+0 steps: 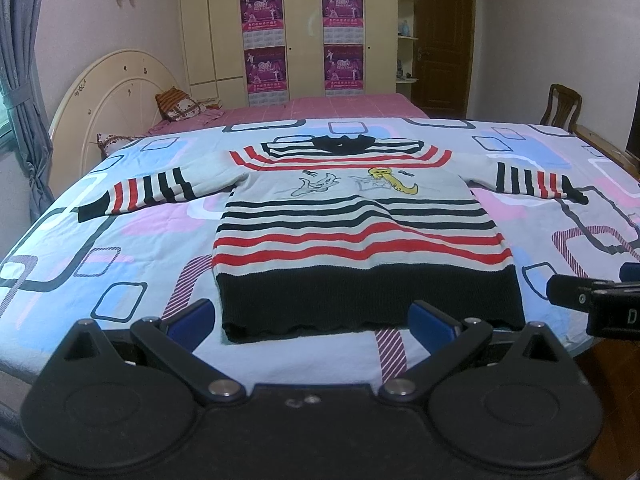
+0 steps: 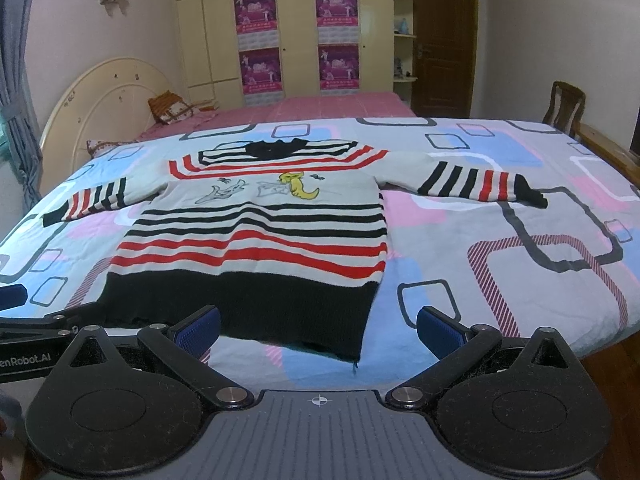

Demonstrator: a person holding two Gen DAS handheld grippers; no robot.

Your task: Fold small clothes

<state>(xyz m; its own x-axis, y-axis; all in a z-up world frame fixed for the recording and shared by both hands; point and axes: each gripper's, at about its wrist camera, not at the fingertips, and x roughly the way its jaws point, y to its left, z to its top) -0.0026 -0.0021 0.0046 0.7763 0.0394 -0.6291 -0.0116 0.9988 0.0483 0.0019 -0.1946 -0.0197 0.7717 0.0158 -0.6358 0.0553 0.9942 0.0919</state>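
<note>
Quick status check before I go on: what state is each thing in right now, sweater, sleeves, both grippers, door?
Sweater: unfolded, flat on the quilt, front up, hem nearest the grippers.
Left sleeve: spread out sideways.
Right sleeve: spread out sideways.
Left gripper: open, holding nothing, at the hem.
Right gripper: open, holding nothing, at the hem's right corner.
Door: closed.

One striped sweater (image 1: 360,232), two grippers, left (image 1: 312,322) and right (image 2: 318,330), four posters (image 1: 262,8), one chair (image 1: 562,110)
</note>
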